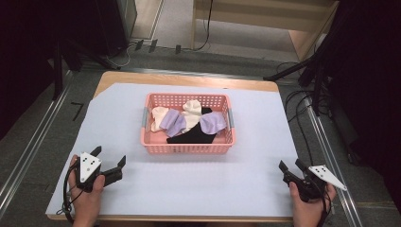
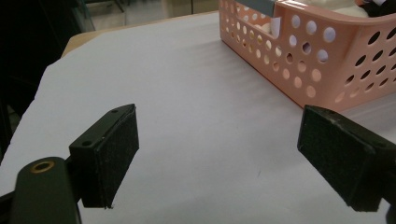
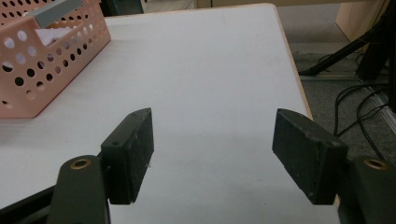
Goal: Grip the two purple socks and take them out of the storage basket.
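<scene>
A pink perforated basket (image 1: 156,148) stands in the middle of the white table sheet, holding a jumble of cream, lilac and black cloth pieces (image 1: 189,124). My left gripper (image 1: 109,157) rests near the front left of the table, open, nothing between its jaws; the basket's corner (image 2: 322,60) lies ahead to its right. My right gripper (image 1: 291,166) sits near the front right edge, open and empty as well. In the right gripper view the basket (image 3: 42,70) is at the far left, and its jaws (image 3: 212,154) stand wide over bare sheet.
The table's right edge (image 3: 292,60) drops to a grey floor with black cables (image 3: 359,107) and stand legs. A wooden frame (image 1: 265,19) stands behind the table. Metal rails (image 1: 28,146) run along both sides.
</scene>
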`<state>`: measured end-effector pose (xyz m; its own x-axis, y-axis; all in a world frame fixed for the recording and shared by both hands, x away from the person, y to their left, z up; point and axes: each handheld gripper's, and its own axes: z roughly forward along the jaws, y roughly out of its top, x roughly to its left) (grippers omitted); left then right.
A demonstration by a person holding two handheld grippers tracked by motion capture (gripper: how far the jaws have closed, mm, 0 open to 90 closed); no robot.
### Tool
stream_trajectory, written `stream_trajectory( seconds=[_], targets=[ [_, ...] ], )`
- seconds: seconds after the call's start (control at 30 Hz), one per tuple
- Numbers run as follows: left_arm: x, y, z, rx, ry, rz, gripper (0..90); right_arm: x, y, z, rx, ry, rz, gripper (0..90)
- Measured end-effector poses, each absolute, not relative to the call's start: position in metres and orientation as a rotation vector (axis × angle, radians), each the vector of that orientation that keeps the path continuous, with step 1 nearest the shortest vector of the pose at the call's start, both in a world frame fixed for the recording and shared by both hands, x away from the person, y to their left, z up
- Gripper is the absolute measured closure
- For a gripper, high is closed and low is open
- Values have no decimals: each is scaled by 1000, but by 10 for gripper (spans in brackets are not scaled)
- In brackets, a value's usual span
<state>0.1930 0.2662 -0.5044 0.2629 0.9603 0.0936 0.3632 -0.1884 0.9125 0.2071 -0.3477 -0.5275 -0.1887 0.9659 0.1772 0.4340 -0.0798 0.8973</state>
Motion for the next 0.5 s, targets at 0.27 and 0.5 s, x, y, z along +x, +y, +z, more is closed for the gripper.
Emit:
stream_trajectory(
  seconds=[0.27,0.5],
  targets=[
    [194,266,-504,1725,1227,910,135,202,-345,-526,1523,1585,1261,379],
    [194,266,-505,1717,1224,910,135,205,-329,-514,1505,1580,1297,415]
  ],
)
